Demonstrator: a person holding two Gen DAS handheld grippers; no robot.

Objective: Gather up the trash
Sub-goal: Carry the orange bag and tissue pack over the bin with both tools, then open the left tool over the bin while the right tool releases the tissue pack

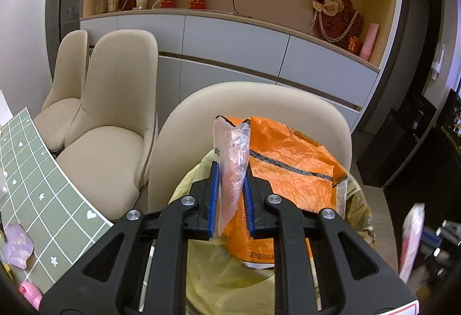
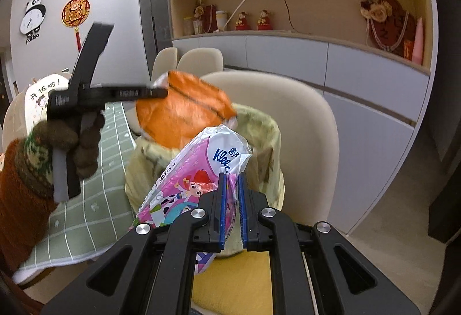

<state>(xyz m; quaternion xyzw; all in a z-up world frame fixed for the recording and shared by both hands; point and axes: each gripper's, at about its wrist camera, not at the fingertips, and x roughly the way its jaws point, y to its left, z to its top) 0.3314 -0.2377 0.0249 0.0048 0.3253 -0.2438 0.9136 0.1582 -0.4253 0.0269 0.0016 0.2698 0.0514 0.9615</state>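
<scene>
My left gripper (image 1: 232,168) is shut on the clear edge of an orange plastic wrapper (image 1: 288,159) and holds it above a bin lined with a yellow bag (image 1: 219,280). In the right wrist view the left gripper (image 2: 164,92) holds the orange wrapper (image 2: 184,113) over the yellow-lined bin (image 2: 265,136) from the left. My right gripper (image 2: 231,175) is shut on a pink Kleenex tissue pack wrapper (image 2: 190,182) just in front of the bin. That pink wrapper also shows blurred at the right edge of the left wrist view (image 1: 412,240).
The bin stands on a yellow-cushioned beige chair (image 2: 302,119). A table with a green grid cloth (image 1: 37,188) lies to the left, with small items on it. More beige chairs (image 1: 115,119) stand behind. Grey cabinets and shelves (image 1: 236,38) line the back wall.
</scene>
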